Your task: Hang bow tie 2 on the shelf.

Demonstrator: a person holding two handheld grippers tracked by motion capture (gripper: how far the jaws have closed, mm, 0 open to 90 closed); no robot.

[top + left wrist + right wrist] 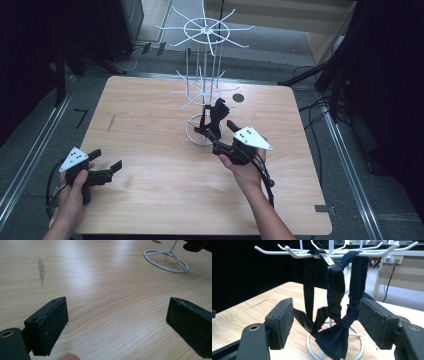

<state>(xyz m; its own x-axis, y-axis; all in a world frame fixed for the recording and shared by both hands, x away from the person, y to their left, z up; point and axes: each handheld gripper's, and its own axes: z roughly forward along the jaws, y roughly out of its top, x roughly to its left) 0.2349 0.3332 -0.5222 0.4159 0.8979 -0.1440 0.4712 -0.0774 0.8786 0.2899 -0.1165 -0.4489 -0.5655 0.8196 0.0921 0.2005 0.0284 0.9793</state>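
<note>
At frame centre, the right tool (325, 326), jaws apart, is releasing the bow tie (334, 337) hanging on the rack (204, 31), while the left tool (117, 325) is idling apart.

High view overhead; gripper views low, sharing rack base (166, 261).

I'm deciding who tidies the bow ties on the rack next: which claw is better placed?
Right. The right claw is open, directly facing the hanging bow ties on the white rack. The left claw sits far off at the table's near-left.

left claw (117, 325) open over bare table (105, 285); white stand base (166, 260) far.
</note>
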